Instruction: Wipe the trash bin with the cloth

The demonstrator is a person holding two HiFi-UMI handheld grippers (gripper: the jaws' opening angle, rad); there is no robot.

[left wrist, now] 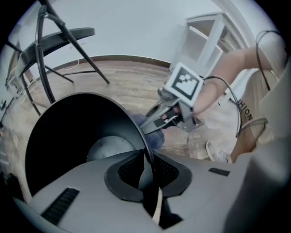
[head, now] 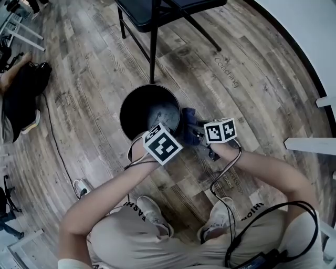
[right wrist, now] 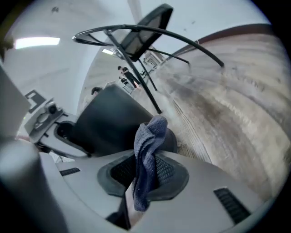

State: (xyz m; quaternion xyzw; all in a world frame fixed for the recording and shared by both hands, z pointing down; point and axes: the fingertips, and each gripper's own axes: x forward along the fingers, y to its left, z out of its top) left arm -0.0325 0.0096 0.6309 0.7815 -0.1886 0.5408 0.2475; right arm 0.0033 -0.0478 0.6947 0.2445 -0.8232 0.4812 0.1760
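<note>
Left gripper [left wrist: 148, 172]: jaws are closed onto the thin rim of the trash bin [left wrist: 68, 132], the black wall being pinched edge-on between the pads. Right gripper [right wrist: 144, 179]: jaws are clamped on the cloth [right wrist: 149, 145], a blue bunched rag that is held upright, with a fold sticking out past the fingertips and a tail hanging back between the jaws. In the head view the cloth [head: 188, 125] is seen at the outer wall of the trash bin [head: 131, 100], at the rim side nearest the right gripper [head: 195, 134]; whether it presses on the wall cannot be told. The bin is round and black, and a pale grey bottom is seen inside it. It is set on a wooden plank floor [head: 252, 100], just ahead of the person's shoes [head: 152, 210]. A black chair [head: 152, 16] is noted beyond the bin, well apart from it.
</note>
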